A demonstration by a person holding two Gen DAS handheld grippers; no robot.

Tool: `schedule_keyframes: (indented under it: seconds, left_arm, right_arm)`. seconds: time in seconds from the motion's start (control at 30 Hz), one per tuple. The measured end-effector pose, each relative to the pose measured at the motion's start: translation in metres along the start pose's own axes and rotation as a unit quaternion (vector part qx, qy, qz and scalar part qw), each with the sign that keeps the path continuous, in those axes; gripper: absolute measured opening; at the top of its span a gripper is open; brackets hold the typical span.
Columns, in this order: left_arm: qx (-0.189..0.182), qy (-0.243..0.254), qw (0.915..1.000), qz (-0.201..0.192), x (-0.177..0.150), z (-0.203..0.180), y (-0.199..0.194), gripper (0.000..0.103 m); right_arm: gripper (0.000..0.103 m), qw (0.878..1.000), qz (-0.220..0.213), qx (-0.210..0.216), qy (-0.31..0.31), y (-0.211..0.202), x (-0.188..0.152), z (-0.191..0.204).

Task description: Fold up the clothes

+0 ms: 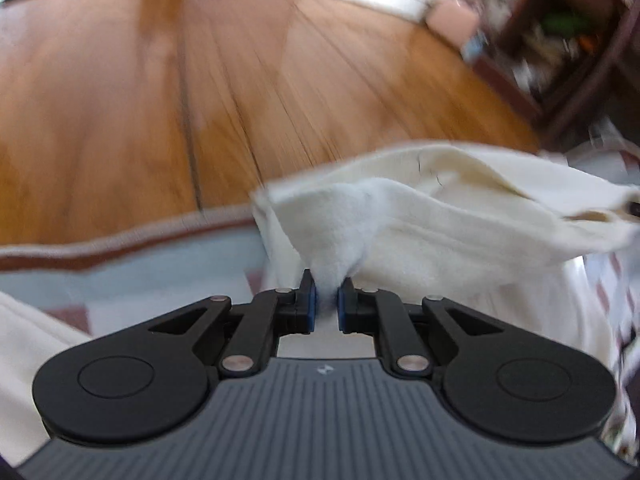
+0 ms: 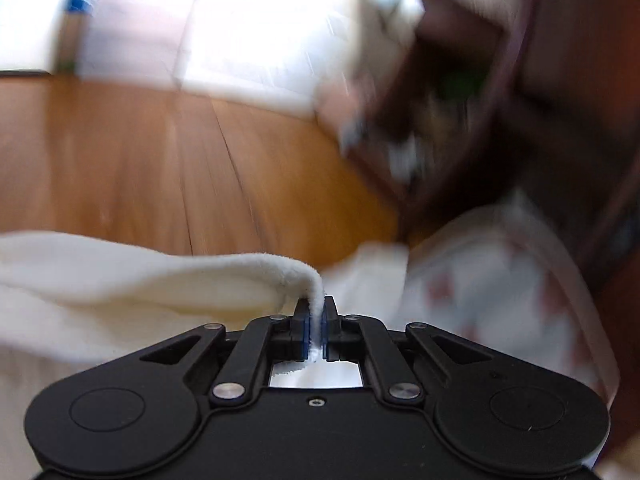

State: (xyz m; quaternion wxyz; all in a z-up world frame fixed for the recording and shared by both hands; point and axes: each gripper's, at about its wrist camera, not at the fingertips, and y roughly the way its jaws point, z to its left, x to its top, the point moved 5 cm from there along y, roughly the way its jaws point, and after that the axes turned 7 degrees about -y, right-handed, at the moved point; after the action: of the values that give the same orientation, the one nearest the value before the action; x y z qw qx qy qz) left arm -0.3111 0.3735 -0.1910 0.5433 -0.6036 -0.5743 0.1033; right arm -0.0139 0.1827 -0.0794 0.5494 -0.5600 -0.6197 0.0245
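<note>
Left wrist view: the left gripper has its jaws nearly closed, pinching a bunch of the cream cloth. The cloth stretches up and to the right, lifted above a patterned sheet, with the wood floor beyond and a dark shelf at far right.

Right wrist view: the right gripper has its jaws closed tight on a thin edge of the cloth, which drapes off to the left. The sheet lies to the right. This view is blurred.
</note>
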Motion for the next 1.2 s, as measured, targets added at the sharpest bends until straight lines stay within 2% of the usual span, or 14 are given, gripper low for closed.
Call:
schedule_keyframes:
  seconds: [0.07,0.17,0.27,0.33,0.4,0.53,0.67,0.73,0.8,0.87,0.97,1.03,1.13,1.2]
  left_arm:
    - [0.002,0.024,0.999,0.039,-0.012,-0.002,0.008,0.011]
    - [-0.008,0.013,0.9993,0.035,-0.007,0.006,0.002,0.012]
    - [-0.063,-0.014,0.9979,-0.005,0.003,0.017,-0.018,0.012]
    - [-0.088,0.023,0.9954,-0.031,0.004,0.009,-0.029,0.012]
    - [-0.106,0.059,0.991,-0.057,0.002,0.0,-0.042,0.017]
    - [-0.143,0.063,0.9825,-0.101,0.005,-0.009,-0.059,0.035]
    - [-0.118,0.021,0.9843,-0.13,0.018,-0.005,-0.058,0.046]
    - [-0.102,0.047,0.988,-0.106,0.011,-0.012,-0.047,0.047]
    - [-0.092,0.074,0.9916,-0.054,-0.003,-0.02,-0.029,0.051]
    - [-0.086,0.111,0.99,-0.011,-0.021,-0.032,-0.015,0.057]
    - [-0.023,0.17,0.9851,0.013,-0.043,-0.044,0.003,0.078]
    - [0.017,0.201,0.9792,0.021,-0.049,-0.05,0.017,0.078]
    - [0.018,0.211,0.976,0.05,-0.054,-0.05,0.026,0.079]
    - [-0.003,0.211,0.9751,0.068,-0.062,-0.047,0.022,0.091]
  right_arm:
    - [0.005,0.998,0.049,0.011,0.033,0.029,-0.029,-0.002]
    - [0.005,0.991,0.089,0.026,0.096,0.048,-0.059,-0.016]
    - [0.005,0.973,0.106,0.078,0.188,0.055,-0.076,-0.03]
    - [0.006,0.952,0.098,0.141,0.255,0.051,-0.081,-0.041]
    - [0.006,0.94,0.078,0.172,0.284,0.046,-0.082,-0.047]
    - [0.006,0.944,0.074,0.169,0.273,0.042,-0.081,-0.047]
    - [0.007,0.942,0.074,0.168,0.28,0.046,-0.085,-0.049]
    - [0.007,0.942,0.075,0.169,0.28,0.058,-0.085,-0.051]
    - [0.007,0.943,0.076,0.167,0.279,0.066,-0.085,-0.05]
    - [0.007,0.943,0.076,0.166,0.278,0.071,-0.081,-0.049]
    - [0.007,0.943,0.069,0.171,0.278,0.069,-0.075,-0.048]
    - [0.008,0.942,0.065,0.174,0.28,0.068,-0.071,-0.048]
    - [0.008,0.94,0.057,0.174,0.287,0.069,-0.063,-0.048]
    - [0.008,0.941,0.051,0.173,0.287,0.071,-0.055,-0.047]
